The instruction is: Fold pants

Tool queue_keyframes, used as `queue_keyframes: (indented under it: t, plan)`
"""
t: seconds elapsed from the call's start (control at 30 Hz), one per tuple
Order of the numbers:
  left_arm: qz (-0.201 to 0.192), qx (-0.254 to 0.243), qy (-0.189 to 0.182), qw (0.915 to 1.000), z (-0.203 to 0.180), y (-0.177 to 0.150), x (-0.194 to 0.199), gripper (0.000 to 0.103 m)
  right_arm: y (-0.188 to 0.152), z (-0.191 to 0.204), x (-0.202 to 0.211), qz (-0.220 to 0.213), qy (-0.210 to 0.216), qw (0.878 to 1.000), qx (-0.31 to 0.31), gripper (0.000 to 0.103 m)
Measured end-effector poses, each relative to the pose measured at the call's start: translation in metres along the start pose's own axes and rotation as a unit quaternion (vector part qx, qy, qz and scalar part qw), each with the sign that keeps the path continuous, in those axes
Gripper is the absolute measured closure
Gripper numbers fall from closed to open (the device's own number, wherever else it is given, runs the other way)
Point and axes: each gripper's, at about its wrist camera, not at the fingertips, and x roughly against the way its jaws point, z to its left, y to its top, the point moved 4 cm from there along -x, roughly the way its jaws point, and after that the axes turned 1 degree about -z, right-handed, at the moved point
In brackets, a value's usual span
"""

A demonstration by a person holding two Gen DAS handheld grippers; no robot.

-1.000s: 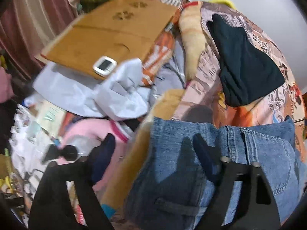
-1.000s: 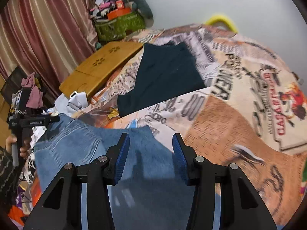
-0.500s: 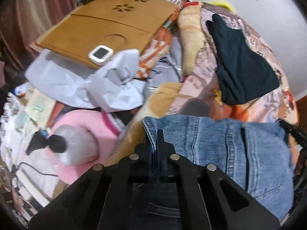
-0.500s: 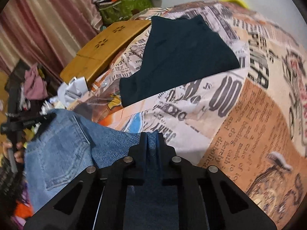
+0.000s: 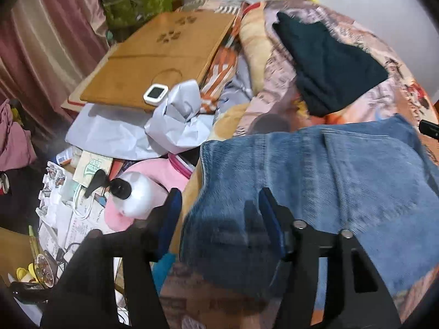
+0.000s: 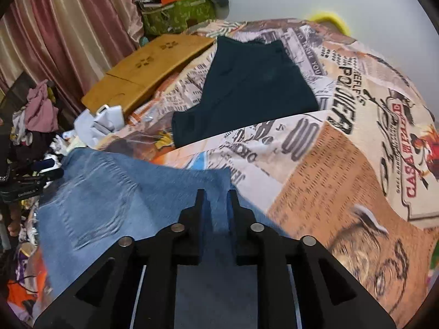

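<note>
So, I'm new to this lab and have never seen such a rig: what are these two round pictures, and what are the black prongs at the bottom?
There is no robot here. A person holds a two-finger gripper in each hand, and a fisheye camera on each looks forward along its fingers; the prongs are those fingers. One picture comes from the left gripper, the other from the right gripper. Both look at a bed with a printed bedspread. On it lie blue jeans, the pants to be folded, and a dark garment further back. A wooden board lies at the bed's edge. The left gripper is wide open over the jeans. The right one's fingers stand close together with denim showing between them; whether they grip it, I cannot tell.
</note>
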Motion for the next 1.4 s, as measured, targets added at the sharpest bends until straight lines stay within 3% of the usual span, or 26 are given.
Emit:
queue_keyframes:
  t: [0.17, 0.3, 0.47, 0.57, 0.7, 0.77, 0.83, 0.97, 1.07, 1.3, 1.4]
  plan:
    - [-0.015, 0.003, -0.015, 0.9998, -0.005, -0.016, 0.037, 0.029, -0.022, 0.008, 0.043, -0.028, -0.01, 1.0, 0.007, 0.076]
    - [-0.007, 0.015, -0.033, 0.9993, -0.011, -0.032, 0.05, 0.027, -0.043, 0.011, 0.064, -0.039, -0.023, 0.999, 0.021, 0.07]
    - [0.034, 0.049, -0.077, 0.9953, -0.02, -0.05, 0.045, 0.025, -0.077, 0.006, 0.074, -0.036, -0.034, 0.998, 0.027, 0.064]
    - [0.066, 0.07, -0.117, 0.9885, -0.03, -0.054, 0.036, 0.025, -0.098, -0.004, 0.073, -0.024, -0.04, 0.999, 0.016, 0.064]
    - [0.077, 0.099, -0.145, 0.9814, -0.04, -0.049, 0.027, 0.025, -0.125, -0.017, 0.069, 0.001, -0.051, 0.999, 0.001, 0.064]
    - [0.077, 0.104, -0.136, 0.9822, -0.043, -0.044, 0.022, 0.025, -0.135, -0.025, 0.073, -0.004, -0.044, 0.999, -0.016, 0.063]
    - [0.068, 0.095, -0.116, 0.9863, -0.045, -0.042, 0.021, 0.03, -0.141, -0.027, 0.08, -0.004, -0.04, 0.999, -0.026, 0.063]
    - [0.048, 0.073, -0.061, 0.9943, -0.046, -0.04, 0.019, 0.07, -0.149, -0.022, 0.089, -0.005, -0.04, 0.999, -0.022, 0.063]
    - [0.028, 0.068, -0.056, 0.9957, -0.044, -0.041, 0.023, 0.082, -0.148, -0.006, 0.096, -0.017, -0.024, 1.0, -0.01, 0.063]
    - [-0.039, 0.031, -0.023, 0.9985, -0.051, -0.034, 0.054, 0.086, -0.138, 0.043, 0.093, -0.027, 0.031, 0.999, 0.036, 0.063]
    - [-0.064, 0.014, -0.013, 0.9977, -0.054, -0.029, 0.067, 0.087, -0.133, 0.061, 0.078, -0.023, 0.031, 0.998, 0.054, 0.063]
